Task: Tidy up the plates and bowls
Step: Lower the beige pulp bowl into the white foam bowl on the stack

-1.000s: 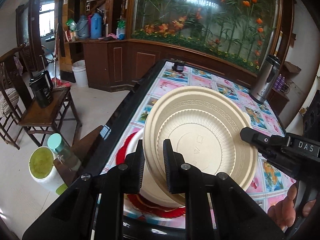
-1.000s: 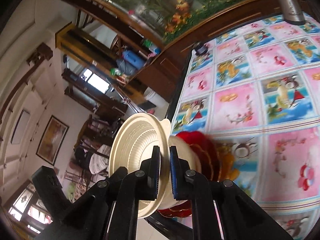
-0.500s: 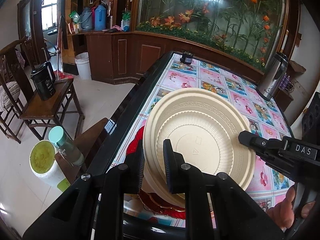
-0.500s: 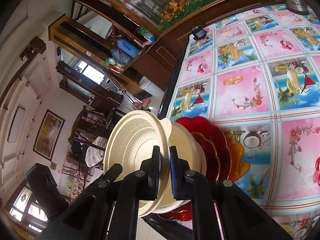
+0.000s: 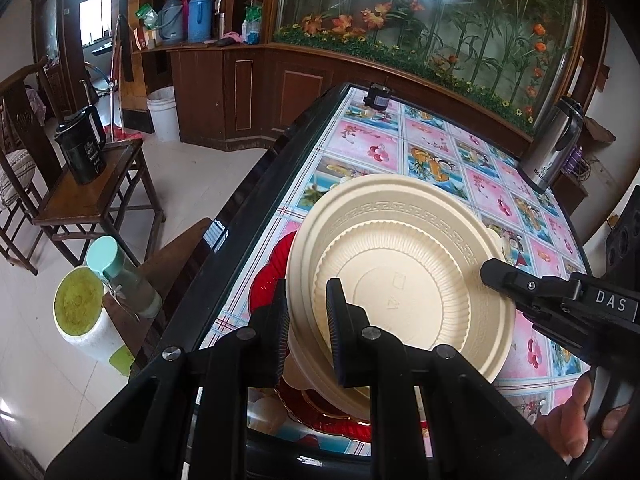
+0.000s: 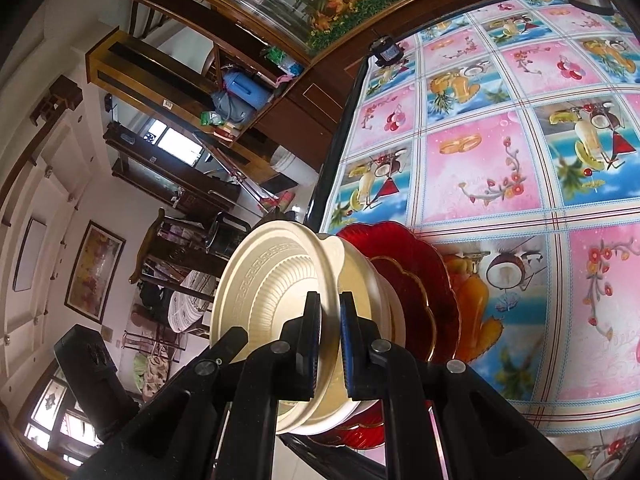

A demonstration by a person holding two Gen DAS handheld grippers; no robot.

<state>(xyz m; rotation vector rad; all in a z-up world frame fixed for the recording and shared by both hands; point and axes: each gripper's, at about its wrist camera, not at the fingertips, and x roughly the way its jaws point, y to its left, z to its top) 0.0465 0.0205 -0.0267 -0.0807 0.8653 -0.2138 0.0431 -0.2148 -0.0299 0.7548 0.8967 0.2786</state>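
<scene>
A beige bowl (image 5: 404, 280) with a patterned rim is held tilted over a red scalloped plate (image 5: 266, 284) at the table's near left corner. My left gripper (image 5: 307, 320) is shut on the bowl's near rim. My right gripper (image 6: 330, 340) is shut on the opposite rim of the bowl (image 6: 272, 292); its body also shows in the left wrist view (image 5: 560, 300). A second beige dish (image 6: 360, 304) sits under the bowl, on the red plate (image 6: 420, 280). Whether the bowl touches it is hidden.
The table (image 5: 436, 148) has a pink and blue fruit-print cloth and a black edge. A steel thermos (image 5: 554, 148) stands at the far right, a small dark jar (image 5: 378, 96) at the far end. A wooden stool with a black kettle (image 5: 80, 148) stands left.
Both grippers have stayed shut on the bowl. The bowl and both cameras have risen and tilted slightly, showing more of the red plate underneath.
</scene>
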